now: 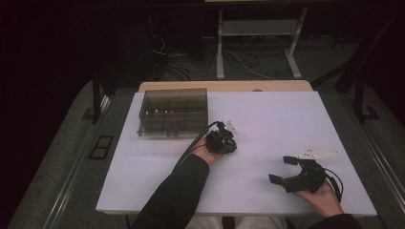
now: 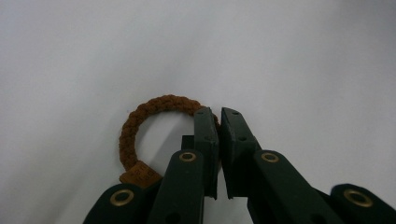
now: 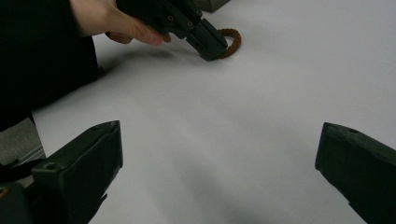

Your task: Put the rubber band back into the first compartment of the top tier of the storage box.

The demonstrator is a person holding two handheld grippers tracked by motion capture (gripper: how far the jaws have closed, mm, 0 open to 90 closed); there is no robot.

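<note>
The brown braided ring (image 2: 140, 121) lies flat on the white table (image 1: 267, 119), a little left of the middle and just in front of the box, with its small tan tag (image 2: 140, 176) on the side nearest my left gripper (image 2: 218, 116). I see that gripper's jaws pinched together on the ring's cord at its far right side, the cord running in between the pads, so I count it as gripped, though the ring is not lifted off the surface. From my right gripper view the same clamp shows: the left gripper (image 3: 212, 46) points down at the table with the ring (image 3: 232, 42) curling out beyond its tips, and the hand (image 3: 112, 21) is wrapped round its body. My right gripper (image 1: 282, 171) is near the table's front right, well apart from the ring, jaws spread wide with nothing between them. The grey lidded box (image 1: 173, 112) sits at the back left
</note>
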